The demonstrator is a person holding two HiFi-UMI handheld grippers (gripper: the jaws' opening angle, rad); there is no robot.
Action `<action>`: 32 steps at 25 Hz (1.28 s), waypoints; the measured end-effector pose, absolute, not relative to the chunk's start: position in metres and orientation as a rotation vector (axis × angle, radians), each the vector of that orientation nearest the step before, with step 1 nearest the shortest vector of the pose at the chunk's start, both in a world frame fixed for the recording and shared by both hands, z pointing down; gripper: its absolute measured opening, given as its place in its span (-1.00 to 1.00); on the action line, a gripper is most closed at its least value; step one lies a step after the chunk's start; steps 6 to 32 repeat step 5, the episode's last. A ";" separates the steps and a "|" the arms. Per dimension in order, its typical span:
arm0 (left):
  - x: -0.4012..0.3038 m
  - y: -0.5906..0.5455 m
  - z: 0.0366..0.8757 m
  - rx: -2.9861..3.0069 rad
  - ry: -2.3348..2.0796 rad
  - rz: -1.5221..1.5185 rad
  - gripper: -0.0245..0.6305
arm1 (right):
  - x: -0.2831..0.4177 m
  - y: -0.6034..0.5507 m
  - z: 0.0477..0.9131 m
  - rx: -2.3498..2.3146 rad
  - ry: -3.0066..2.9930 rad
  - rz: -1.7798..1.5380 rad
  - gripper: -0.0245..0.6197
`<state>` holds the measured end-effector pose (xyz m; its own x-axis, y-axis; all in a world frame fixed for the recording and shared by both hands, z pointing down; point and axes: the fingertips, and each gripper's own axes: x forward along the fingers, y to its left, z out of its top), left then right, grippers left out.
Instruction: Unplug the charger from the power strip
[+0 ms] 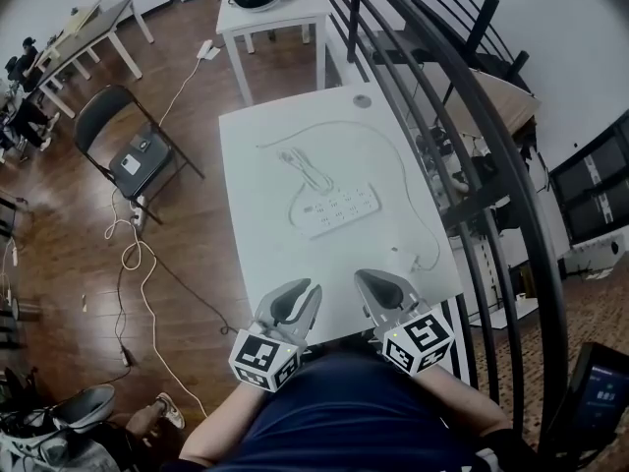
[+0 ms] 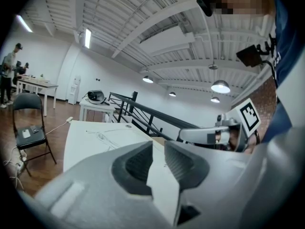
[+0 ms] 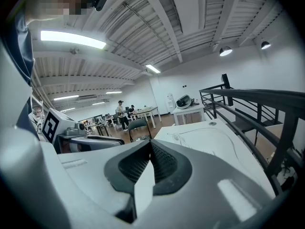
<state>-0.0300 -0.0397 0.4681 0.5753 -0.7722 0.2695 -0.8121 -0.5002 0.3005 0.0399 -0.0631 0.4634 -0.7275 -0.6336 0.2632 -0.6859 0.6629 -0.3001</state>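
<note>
Hovering over the near edge of the white tabletop [image 1: 257, 264], the left gripper [image 1: 298, 298] and the right gripper [image 1: 378, 285] sit side by side, both pointing away from the person and touching nothing. In the left gripper view the ribbed fingers [image 2: 138, 163] stand a little apart, with only bare tabletop showing through the gap. In the right gripper view the fingers [image 3: 164, 163] are pressed together tip to tip, with nothing between them.

The white power strip [image 1: 340, 209] lies flat near the middle of the tabletop, well apart from both grippers and angled slightly. At its far left corner a grey plug [image 1: 313, 177] rises from it – this looks like the charger, seated in the strip, though it is too small to be sure. A thin white cable [image 1: 398, 160] runs in a wide loop round the far side of the strip and down the right side to a small white block [image 1: 401, 261], which lies near the right edge, just ahead of the right gripper.

A black railing [image 1: 462, 116] runs along the tabletop's right side – a folding chair [image 1: 123, 136] stands on the wood floor to the left.
</note>
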 end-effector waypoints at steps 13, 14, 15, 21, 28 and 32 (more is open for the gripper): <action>-0.030 -0.045 0.471 2.412 -1.272 0.140 -0.69 | 0.040 -0.067 0.466 1.097 -2.728 0.592 -0.89; -0.030 -0.045 0.471 2.412 -1.272 0.140 -0.69 | 0.040 -0.067 0.466 1.097 -2.728 0.592 -0.89; -0.030 -0.045 0.471 2.412 -1.272 0.140 -0.69 | 0.040 -0.067 0.466 1.097 -2.728 0.592 -0.89; -0.030 -0.045 0.471 2.412 -1.272 0.140 -0.69 | 0.040 -0.067 0.466 1.097 -2.728 0.592 -0.89; -0.030 -0.045 0.471 2.412 -1.272 0.140 -0.69 | 0.040 -0.067 0.466 1.097 -2.728 0.592 -0.89; -0.030 -0.045 0.471 2.412 -1.272 0.140 -0.69 | 0.040 -0.067 0.466 1.097 -2.728 0.592 -0.89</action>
